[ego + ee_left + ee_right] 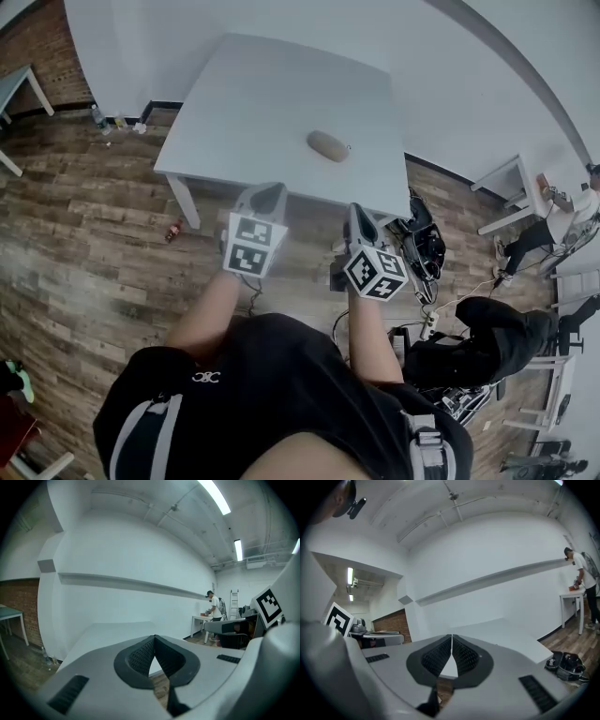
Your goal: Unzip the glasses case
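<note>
Head view, nearest first: the left gripper (pixel 266 192) and the right gripper (pixel 357 214), each a grey two-jaw tool with a black-and-white marker cube, are held side by side over the brown plank floor (pixel 84 244), just short of the near edge of the pale grey square tabletop (pixel 253 103). Both are clenched with nothing between the ribbed black pads, as each gripper view confirms. Beyond them, the beige oval soft glasses case (pixel 328 145) lies alone on the tabletop, nearer the near edge than the far one and toward the right side, well apart from both grippers. A dark speck at its right end may be the zip pull, but it is too small to be sure. The step in hand looks like the approach. It would go best if both sets of jaws were opened before arriving, the pull were found first, one gripper steadied the case body and the other pinched the pull.
</note>
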`<state>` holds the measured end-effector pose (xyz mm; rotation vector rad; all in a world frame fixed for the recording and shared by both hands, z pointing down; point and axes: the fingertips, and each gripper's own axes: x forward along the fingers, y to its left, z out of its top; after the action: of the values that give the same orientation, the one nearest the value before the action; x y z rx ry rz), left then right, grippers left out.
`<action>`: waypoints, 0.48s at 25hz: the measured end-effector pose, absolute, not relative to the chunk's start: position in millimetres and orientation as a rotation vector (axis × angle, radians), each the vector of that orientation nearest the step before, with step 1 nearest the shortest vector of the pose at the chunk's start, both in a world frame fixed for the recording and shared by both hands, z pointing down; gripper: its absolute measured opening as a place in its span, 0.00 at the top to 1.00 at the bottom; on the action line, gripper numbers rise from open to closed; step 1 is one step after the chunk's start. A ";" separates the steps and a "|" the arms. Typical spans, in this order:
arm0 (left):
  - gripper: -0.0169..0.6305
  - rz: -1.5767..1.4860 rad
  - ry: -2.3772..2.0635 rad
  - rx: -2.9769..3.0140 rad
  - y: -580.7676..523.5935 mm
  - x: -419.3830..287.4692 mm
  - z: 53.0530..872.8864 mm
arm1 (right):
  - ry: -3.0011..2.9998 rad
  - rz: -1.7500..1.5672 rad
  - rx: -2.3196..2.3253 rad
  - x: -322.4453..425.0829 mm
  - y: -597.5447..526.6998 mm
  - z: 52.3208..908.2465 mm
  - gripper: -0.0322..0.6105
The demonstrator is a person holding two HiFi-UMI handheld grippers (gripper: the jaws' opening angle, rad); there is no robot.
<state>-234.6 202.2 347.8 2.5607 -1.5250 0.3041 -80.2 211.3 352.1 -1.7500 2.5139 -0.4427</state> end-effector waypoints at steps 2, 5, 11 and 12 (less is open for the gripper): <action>0.98 0.305 -1.516 2.557 197.1 -247.5 350.7 | 2.520 -0.431 -1.787 -86.4 210.6 353.7 0.93; 0.98 0.304 -1.490 2.555 186.9 -253.6 355.5 | 2.538 -0.406 -1.834 -88.1 206.9 355.3 0.93; 0.98 0.363 -1.430 2.600 162.0 -229.5 366.1 | 2.485 -0.468 -1.862 -63.9 186.8 369.2 0.93; 0.98 0.372 -1.432 2.600 155.9 -225.0 367.3 | 2.468 -0.509 -1.839 -59.0 180.4 372.3 0.93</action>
<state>-225.0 155.9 367.3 2.5998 -1.4316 0.3724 -59.0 180.4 372.3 -1.8389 2.4682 -0.5091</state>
